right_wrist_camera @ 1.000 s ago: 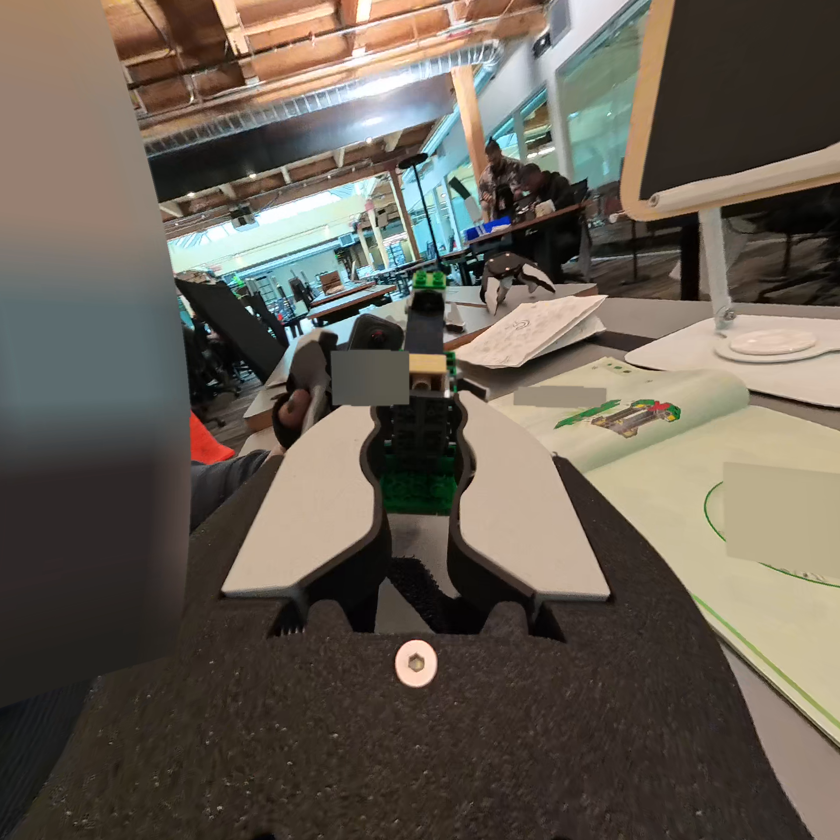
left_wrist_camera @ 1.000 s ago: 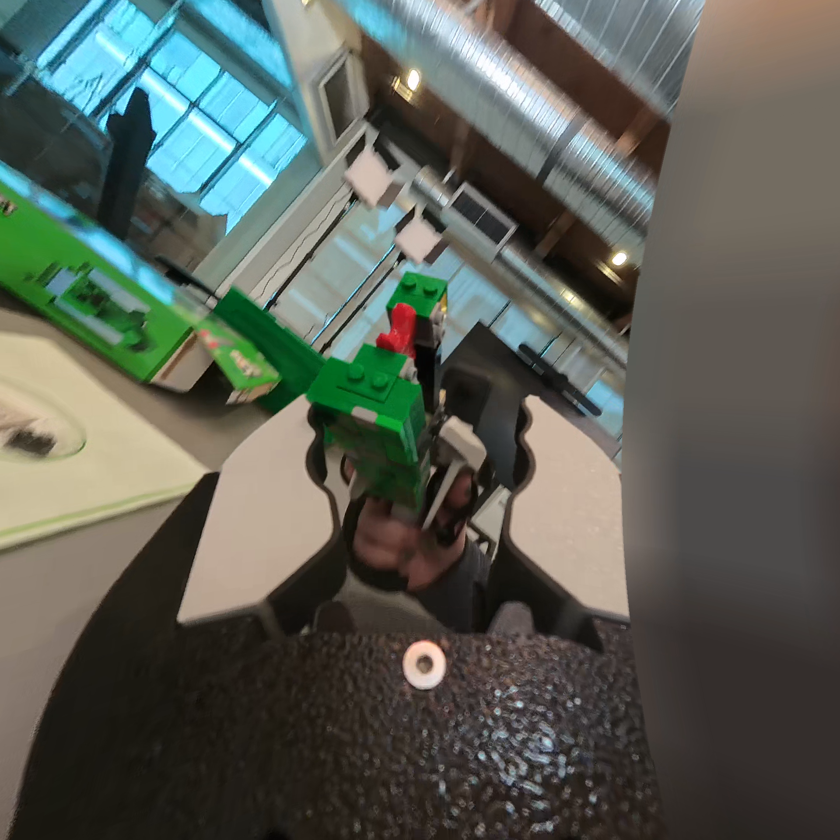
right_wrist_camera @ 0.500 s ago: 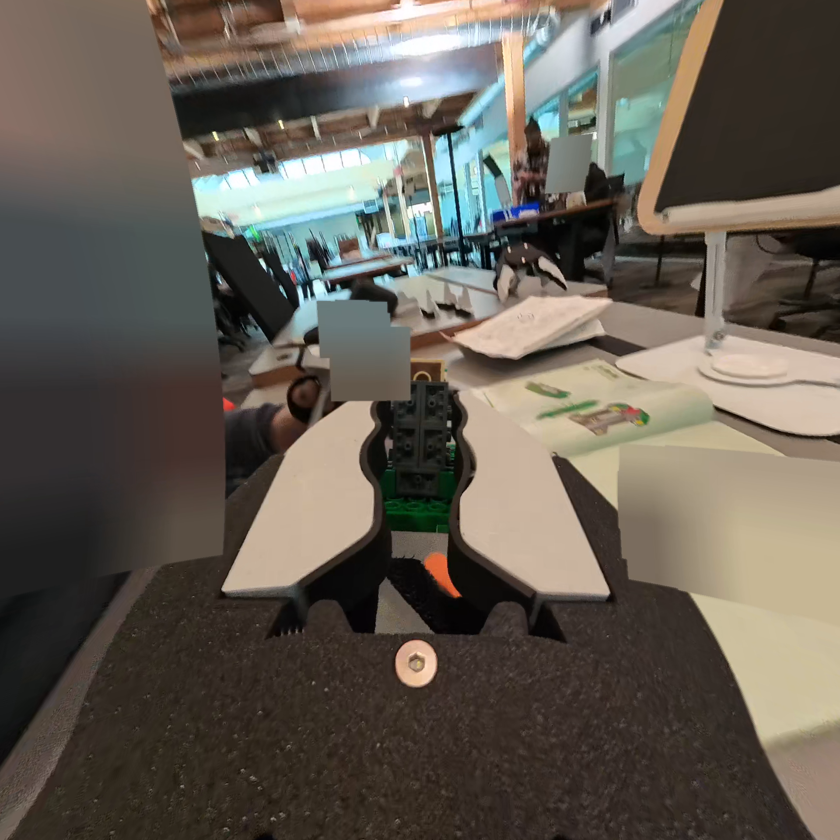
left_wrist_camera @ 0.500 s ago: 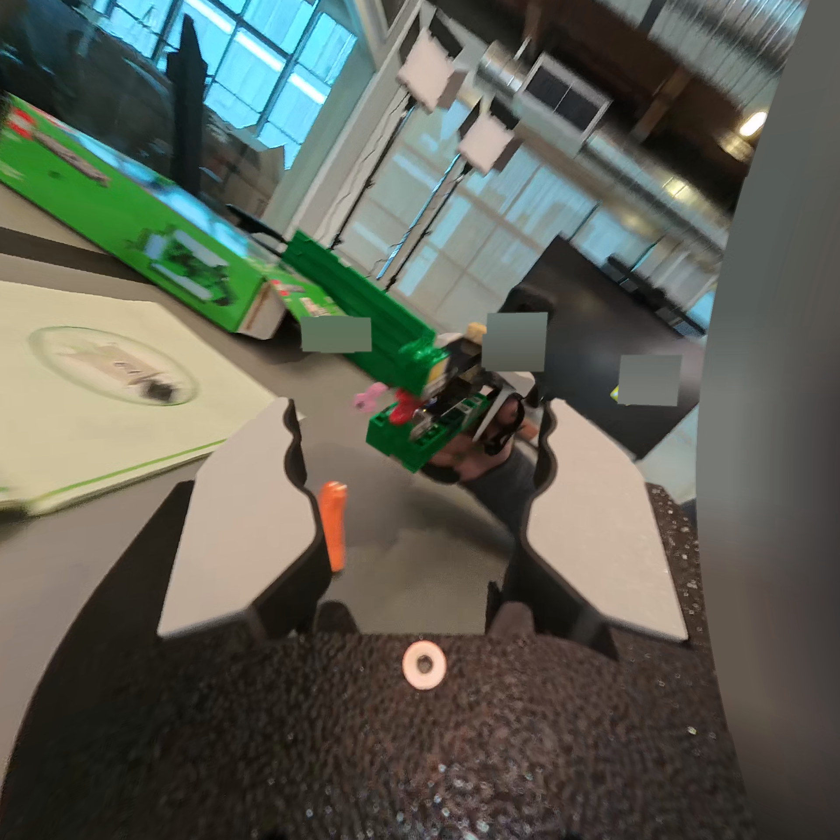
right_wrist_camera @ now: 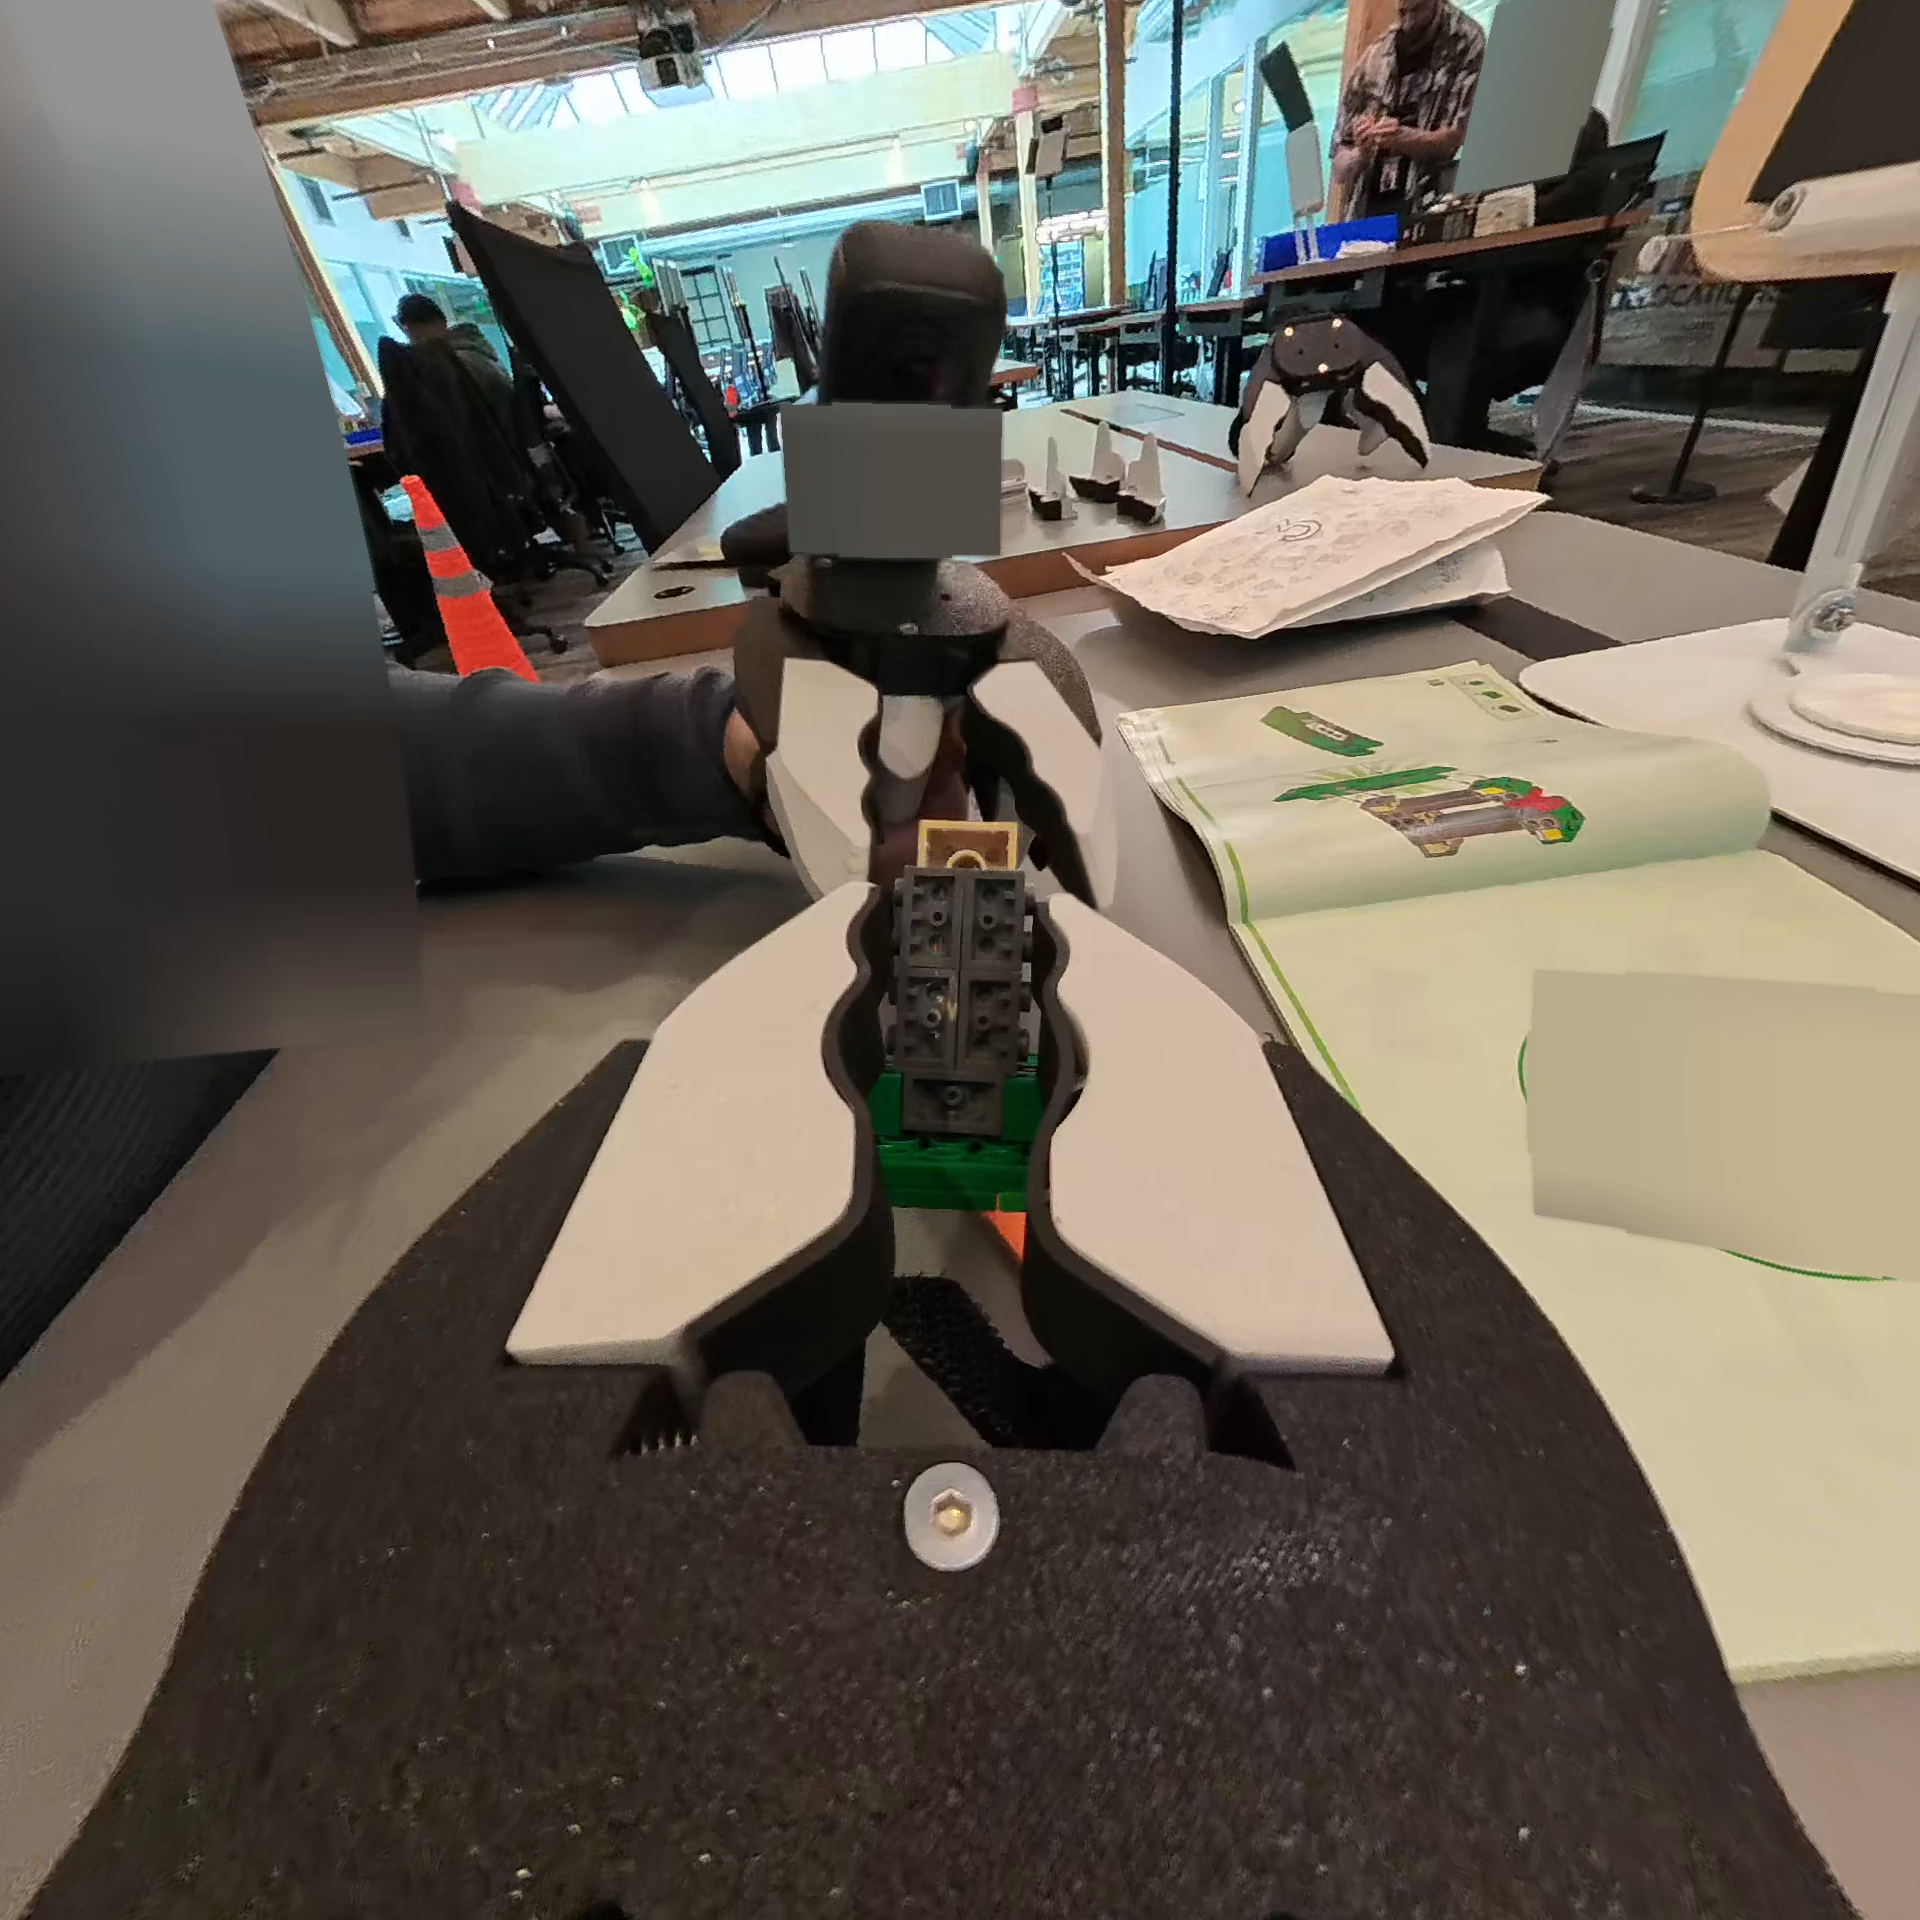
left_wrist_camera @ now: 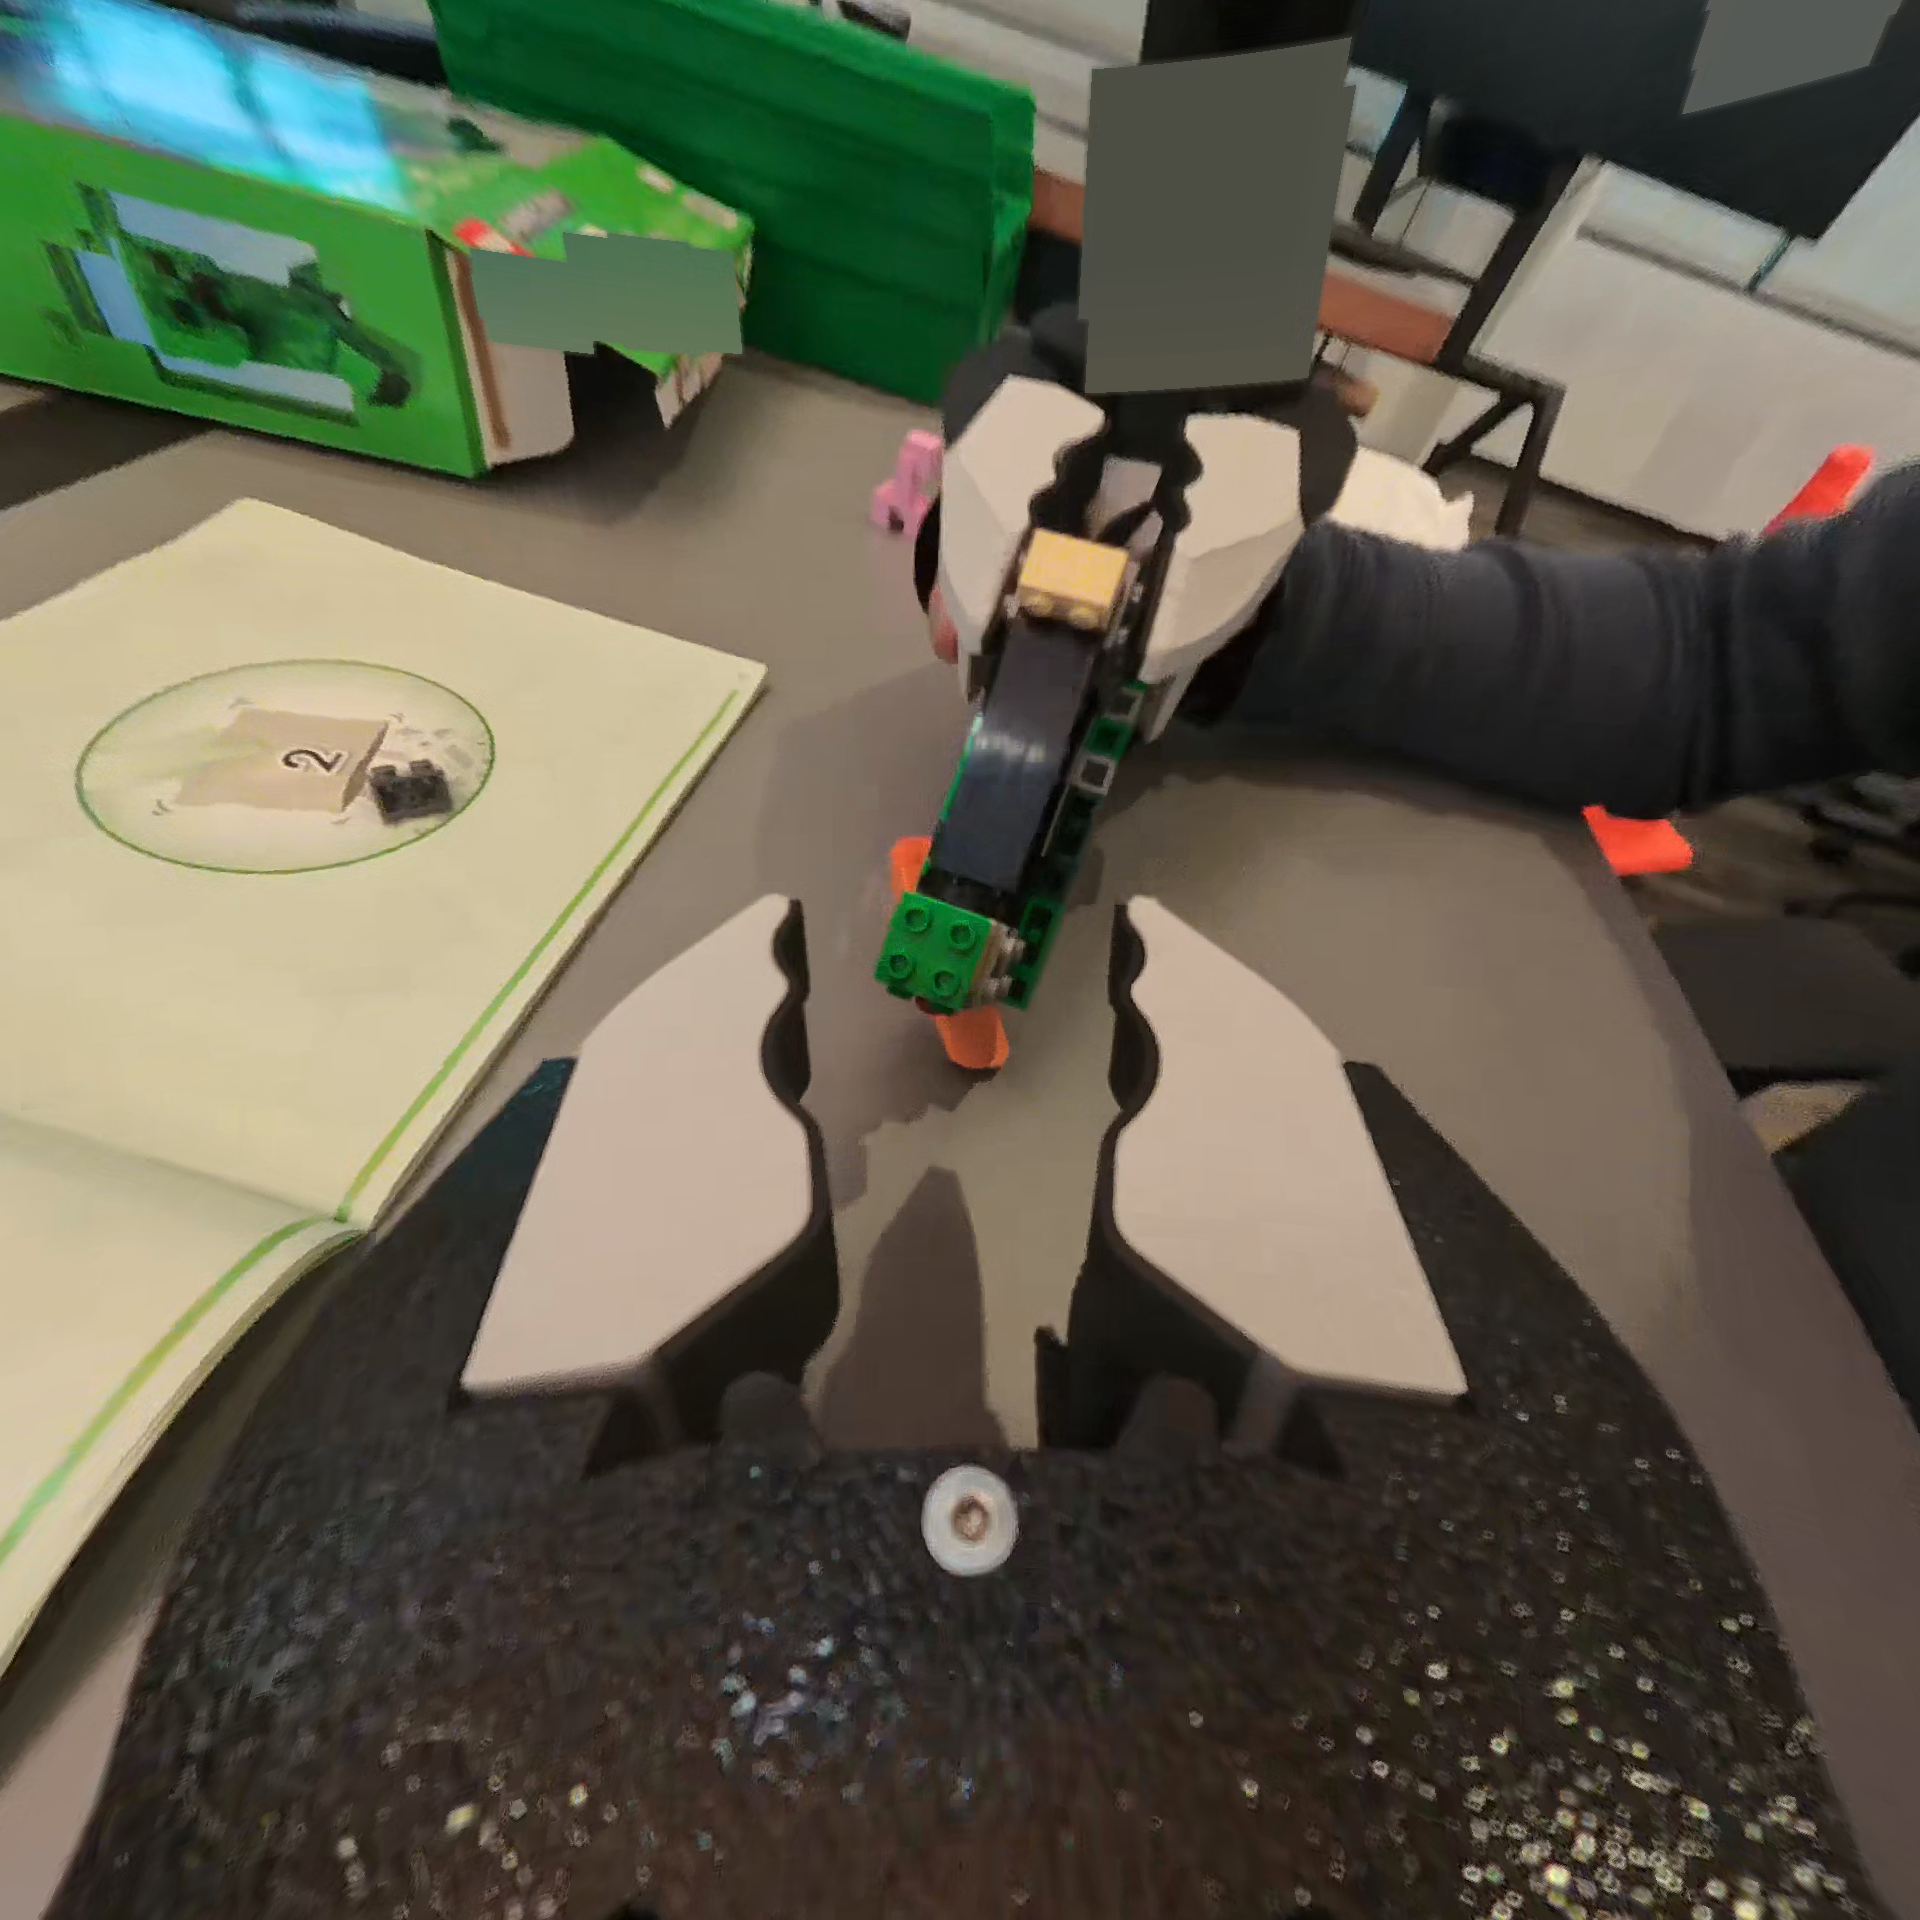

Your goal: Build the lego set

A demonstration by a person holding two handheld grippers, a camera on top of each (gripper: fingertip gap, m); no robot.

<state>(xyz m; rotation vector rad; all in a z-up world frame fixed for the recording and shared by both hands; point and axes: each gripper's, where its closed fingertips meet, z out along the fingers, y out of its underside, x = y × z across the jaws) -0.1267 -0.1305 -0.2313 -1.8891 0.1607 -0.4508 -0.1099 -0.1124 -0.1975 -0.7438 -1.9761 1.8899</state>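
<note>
The lego model [left_wrist_camera: 1013,810], a long dark grey and green build with a tan brick at one end, is clamped in my right gripper [right_wrist_camera: 956,904]. It is held low over the grey table [left_wrist_camera: 1351,935], and its green end points at my left gripper [left_wrist_camera: 956,925]. My left gripper is open and empty, its fingers on either side of that green end without touching it. A small orange piece [left_wrist_camera: 971,1044] lies on the table under the model. In the right wrist view the model [right_wrist_camera: 956,997] fills the shut jaws and my left gripper [right_wrist_camera: 935,810] faces it.
An open instruction booklet [left_wrist_camera: 260,935] lies left of the model; it also shows in the right wrist view [right_wrist_camera: 1558,1039]. Green set boxes [left_wrist_camera: 229,301] stand at the back left. A small pink piece [left_wrist_camera: 906,488] lies behind the right gripper [left_wrist_camera: 1081,623]. Loose paper sheets [right_wrist_camera: 1299,551] lie farther back. Spacing between my two grippers at the tips: around 5 centimetres.
The model stood between my left fingers a second ago; my left gripper has pulled back from it. Both grippers have tilted down, and the right gripper has lowered the model over the orange piece.
</note>
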